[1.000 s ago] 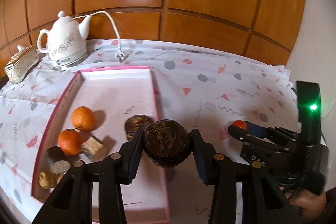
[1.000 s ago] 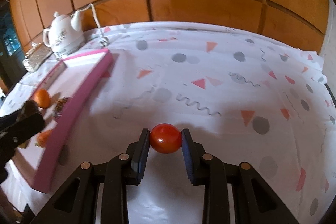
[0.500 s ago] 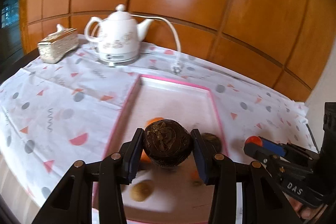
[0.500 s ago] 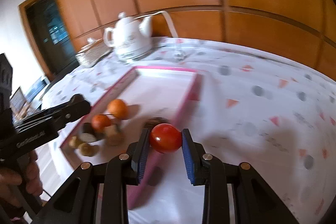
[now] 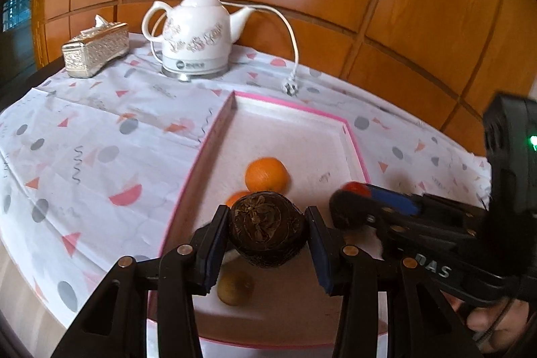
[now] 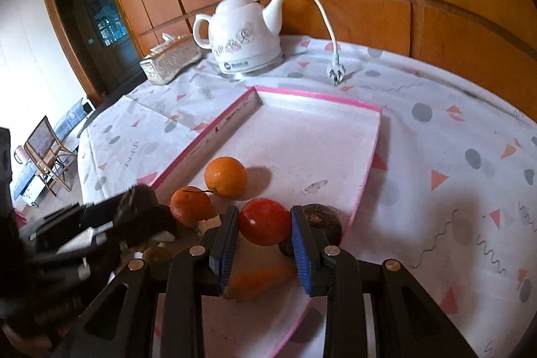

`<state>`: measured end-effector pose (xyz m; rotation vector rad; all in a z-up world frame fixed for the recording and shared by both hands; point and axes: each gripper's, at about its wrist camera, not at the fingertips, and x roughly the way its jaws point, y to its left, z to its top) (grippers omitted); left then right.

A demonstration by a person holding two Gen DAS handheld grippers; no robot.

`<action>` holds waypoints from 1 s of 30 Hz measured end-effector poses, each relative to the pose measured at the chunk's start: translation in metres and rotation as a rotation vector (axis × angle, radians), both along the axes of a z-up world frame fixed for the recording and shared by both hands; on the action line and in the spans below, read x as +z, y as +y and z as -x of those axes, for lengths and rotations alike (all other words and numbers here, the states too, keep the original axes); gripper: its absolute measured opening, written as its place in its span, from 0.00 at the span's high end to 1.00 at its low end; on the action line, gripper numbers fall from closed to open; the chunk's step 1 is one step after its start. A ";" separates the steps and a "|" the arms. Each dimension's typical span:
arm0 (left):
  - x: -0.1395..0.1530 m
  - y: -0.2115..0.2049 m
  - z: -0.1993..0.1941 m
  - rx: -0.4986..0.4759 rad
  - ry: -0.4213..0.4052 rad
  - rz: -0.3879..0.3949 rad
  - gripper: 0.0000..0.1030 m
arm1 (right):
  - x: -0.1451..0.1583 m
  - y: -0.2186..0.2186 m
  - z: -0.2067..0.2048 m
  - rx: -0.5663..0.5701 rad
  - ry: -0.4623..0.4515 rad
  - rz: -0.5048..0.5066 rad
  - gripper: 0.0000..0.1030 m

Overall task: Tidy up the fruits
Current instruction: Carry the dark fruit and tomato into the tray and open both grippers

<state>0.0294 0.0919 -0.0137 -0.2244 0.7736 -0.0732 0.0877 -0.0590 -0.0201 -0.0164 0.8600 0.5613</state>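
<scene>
— Both grippers have swung across from the bare tablecloth [image 6: 453, 130] to the pink-rimmed tray [image 5: 214, 126] since a second ago. Earlier the right one held its fruit over open cloth with the tray far off to the side. Now it hangs above the tray's near end.

— And what does each one carry?

— Clamped in the left gripper [image 5: 266, 232] is a dark, wrinkled round fruit [image 5: 266, 232], pads pressed on both flanks. The right gripper [image 6: 265, 225] is clenched on a small red fruit [image 6: 265, 225], smooth and shiny like a tomato. Neither fruit touches the tray; both look to be held clear above it.

— So which step would you call this?

— Carrying, nearly at the drop. Two oranges [image 6: 225, 176], another dark fruit [image 6: 322, 220] by the right rim and some smaller pieces already lie in the tray's near half.

— What does the next move call for?

— Probably lowering each fruit onto a bare patch of tray floor before letting go. The near end is crowded, so the red one, being round, could roll into the oranges if released from height. The two grippers are also close together, and the left one shows at the right view's edge, so they would need to keep apart.

— And the kettle [image 5: 198, 36]?

— Well behind the tray, its cord [image 6: 330, 32] on the cloth, out of the way.
</scene>
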 end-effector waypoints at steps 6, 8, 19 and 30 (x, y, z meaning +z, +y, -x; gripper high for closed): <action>-0.006 -0.005 -0.002 0.003 0.013 -0.027 0.55 | -0.013 0.002 -0.001 -0.017 0.020 0.015 0.69; -0.005 -0.007 -0.002 0.001 0.007 -0.035 0.54 | -0.012 0.000 0.002 -0.022 0.017 0.009 0.69; 0.006 -0.010 0.006 0.039 -0.025 -0.089 0.46 | 0.002 -0.014 0.023 -0.097 -0.036 0.004 0.65; 0.021 -0.016 0.028 0.040 -0.077 -0.115 0.29 | 0.014 -0.029 0.055 -0.219 -0.122 0.045 0.64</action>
